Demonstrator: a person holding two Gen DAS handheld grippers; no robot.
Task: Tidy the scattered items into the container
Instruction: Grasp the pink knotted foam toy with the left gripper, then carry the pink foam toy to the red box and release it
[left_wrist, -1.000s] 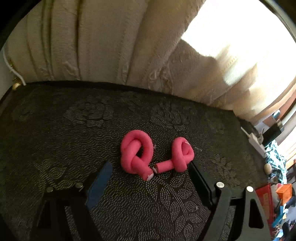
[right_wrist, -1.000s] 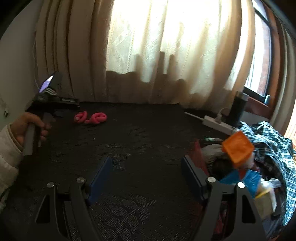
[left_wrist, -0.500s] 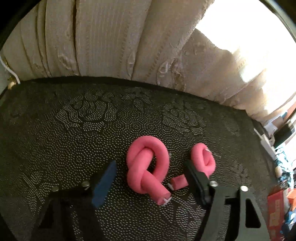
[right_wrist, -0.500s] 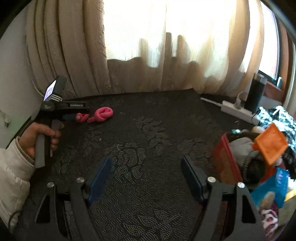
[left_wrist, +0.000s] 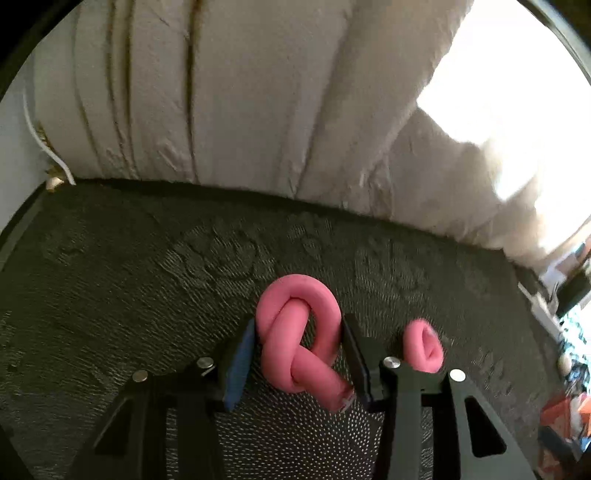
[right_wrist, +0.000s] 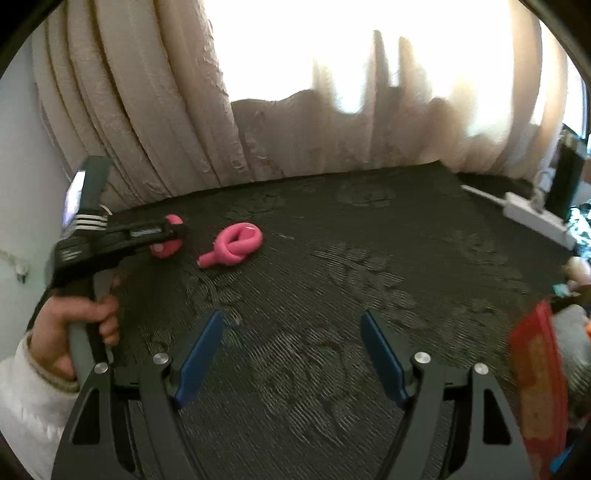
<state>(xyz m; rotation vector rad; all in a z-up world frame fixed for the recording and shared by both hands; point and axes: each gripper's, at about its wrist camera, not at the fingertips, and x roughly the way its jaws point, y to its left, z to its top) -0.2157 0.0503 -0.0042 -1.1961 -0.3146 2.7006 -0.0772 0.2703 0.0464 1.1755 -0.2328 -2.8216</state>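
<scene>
Now, left wrist view: left gripper (left_wrist: 300, 352) clamped on pink knotted foam roller (left_wrist: 297, 341), lower centre, on dark patterned cloth (left_wrist: 147, 266); second pink roller (left_wrist: 424, 347) just right of it.

Right wrist view: right gripper (right_wrist: 291, 354) spread wide, holding nothing, bottom centre; red container (right_wrist: 535, 373) at right edge.

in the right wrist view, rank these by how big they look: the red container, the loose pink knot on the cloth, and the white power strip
1. red container, largest by far, but it sits closest to the camera and is cut off by the frame, so that exaggerates it.
2. and 3. loose pink knot and white power strip look about alike; the strip lies farther back, partly hidden, so no firm order.
</scene>
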